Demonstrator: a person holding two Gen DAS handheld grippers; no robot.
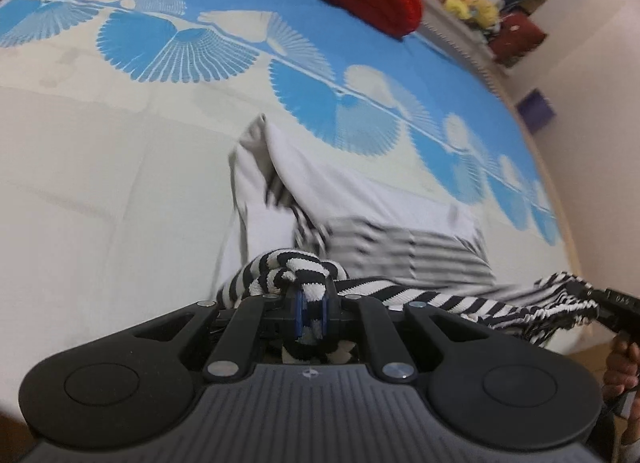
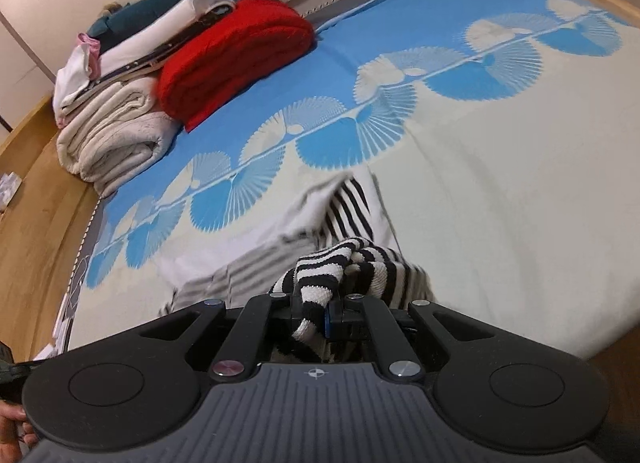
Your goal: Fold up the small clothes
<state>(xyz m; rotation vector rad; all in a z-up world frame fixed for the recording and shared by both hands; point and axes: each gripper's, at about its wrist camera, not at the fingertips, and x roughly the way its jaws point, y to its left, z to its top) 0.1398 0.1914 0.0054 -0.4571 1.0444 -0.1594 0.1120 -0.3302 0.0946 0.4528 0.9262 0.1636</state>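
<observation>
Left wrist view: left gripper, jaws clamped on a bunched edge of the black-and-white striped knit garment. Its hem stretches taut to the right gripper at the frame's right side, jaws likewise pinching striped cloth. Garment's body is blurred and trails onto the bed's blue-and-cream fan-patterned cover, in the cream half toward the near edge. Right wrist view: red folded blanket beside a stack of pale folded linens at the far left corner.
</observation>
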